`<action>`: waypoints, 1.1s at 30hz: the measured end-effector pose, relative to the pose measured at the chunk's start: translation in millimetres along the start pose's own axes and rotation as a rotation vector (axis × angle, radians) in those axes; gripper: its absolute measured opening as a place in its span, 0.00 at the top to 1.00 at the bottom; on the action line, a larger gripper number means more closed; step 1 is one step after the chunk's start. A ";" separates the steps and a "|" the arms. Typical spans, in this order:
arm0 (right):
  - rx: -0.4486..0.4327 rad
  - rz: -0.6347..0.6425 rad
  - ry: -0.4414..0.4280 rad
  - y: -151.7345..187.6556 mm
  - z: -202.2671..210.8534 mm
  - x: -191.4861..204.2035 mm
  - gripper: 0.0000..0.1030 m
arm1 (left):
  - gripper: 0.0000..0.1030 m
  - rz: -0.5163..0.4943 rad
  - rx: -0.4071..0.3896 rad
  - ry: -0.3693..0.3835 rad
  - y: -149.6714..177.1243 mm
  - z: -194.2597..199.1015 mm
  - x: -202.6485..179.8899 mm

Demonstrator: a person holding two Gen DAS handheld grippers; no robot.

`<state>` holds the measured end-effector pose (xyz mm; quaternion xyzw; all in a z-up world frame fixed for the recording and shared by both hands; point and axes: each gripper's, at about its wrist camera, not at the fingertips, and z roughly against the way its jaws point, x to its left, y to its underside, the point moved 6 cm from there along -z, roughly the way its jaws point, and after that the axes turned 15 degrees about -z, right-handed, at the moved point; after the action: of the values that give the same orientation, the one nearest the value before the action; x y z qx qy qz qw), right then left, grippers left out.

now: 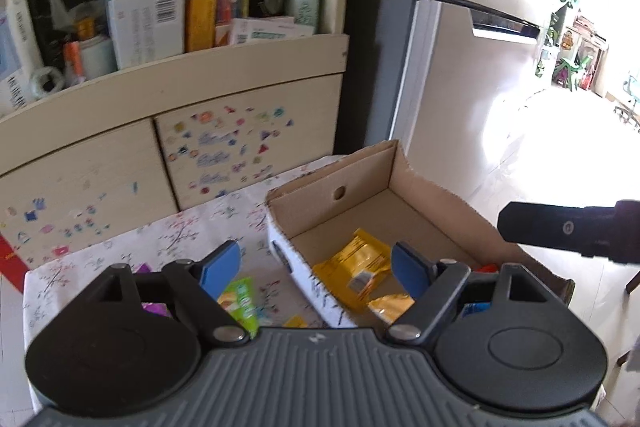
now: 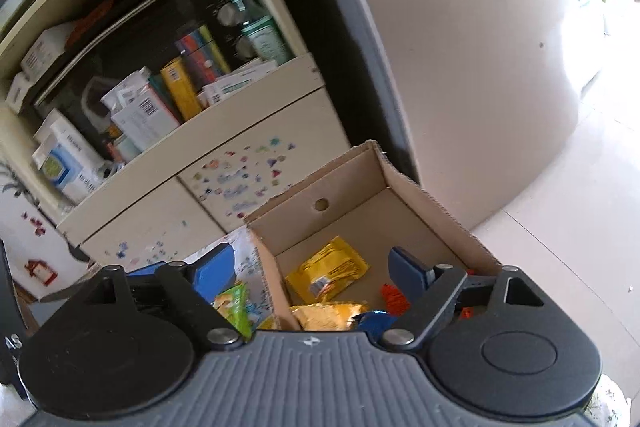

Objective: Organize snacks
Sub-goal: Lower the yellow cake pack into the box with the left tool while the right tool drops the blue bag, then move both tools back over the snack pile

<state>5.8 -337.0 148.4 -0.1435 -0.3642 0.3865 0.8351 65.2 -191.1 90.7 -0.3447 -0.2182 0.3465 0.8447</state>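
Both grippers, left (image 1: 316,269) and right (image 2: 310,267), gape with nothing between them over one cardboard box (image 2: 404,183) holding two yellow packets (image 2: 330,269).

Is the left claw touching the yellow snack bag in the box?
Apart. In the left wrist view the left claw stands open with nothing between its pads, and the yellow snack bag lies flat on the cardboard box floor below.

Open tongs (image 1: 316,269) above yellow packets (image 1: 352,263) in box (image 1: 440,199).

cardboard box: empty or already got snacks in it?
Not empty. The cardboard box holds yellow packets, plus a blue one and an orange one.
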 end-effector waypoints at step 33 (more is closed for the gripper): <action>0.260 0.533 -0.170 100.7 -21.1 61.8 0.08 | 0.13 -0.012 0.129 -0.033 93.6 18.0 84.2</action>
<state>-6.5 -223.3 112.0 -0.0934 -0.3296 0.6460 0.6822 69.5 -72.5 44.9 -0.2827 -0.2113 0.3602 0.8635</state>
